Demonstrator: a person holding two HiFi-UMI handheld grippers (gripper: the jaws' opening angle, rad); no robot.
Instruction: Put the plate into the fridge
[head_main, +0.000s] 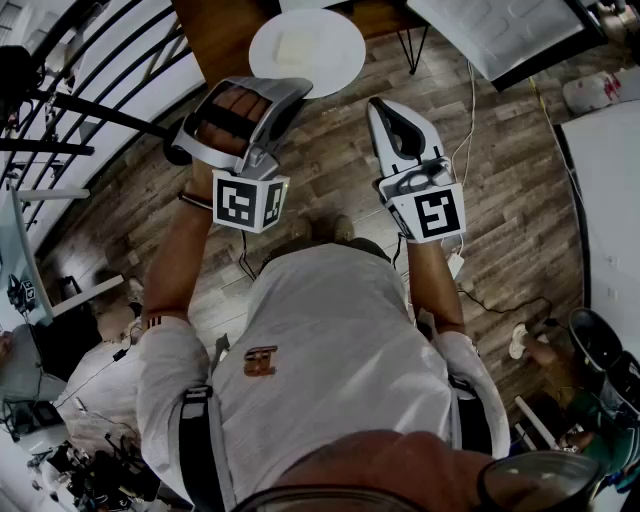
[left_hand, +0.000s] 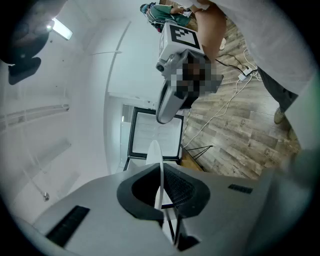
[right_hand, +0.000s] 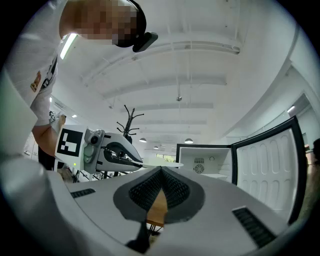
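A round white plate (head_main: 307, 50) is held by its near rim in my left gripper (head_main: 280, 88), which is shut on it. In the left gripper view the plate (left_hand: 159, 167) stands edge-on between the jaws. The plate hangs over the edge of a brown wooden table (head_main: 215, 30). My right gripper (head_main: 385, 108) is to the right of the plate, shut with nothing in it, its pads (right_hand: 167, 187) meeting. The right gripper view shows the left gripper (right_hand: 107, 150) with the plate (right_hand: 162, 164) level. The fridge (right_hand: 207, 161) stands open ahead, its door (right_hand: 270, 165) swung right.
The open fridge (left_hand: 155, 134) has a black frame and a white inside; it shows at the top right of the head view as the fridge (head_main: 500, 35). Black railings (head_main: 90, 110) run at the left. Cables (head_main: 470, 130) lie on the wood floor. A coat stand (right_hand: 127, 117) rises behind.
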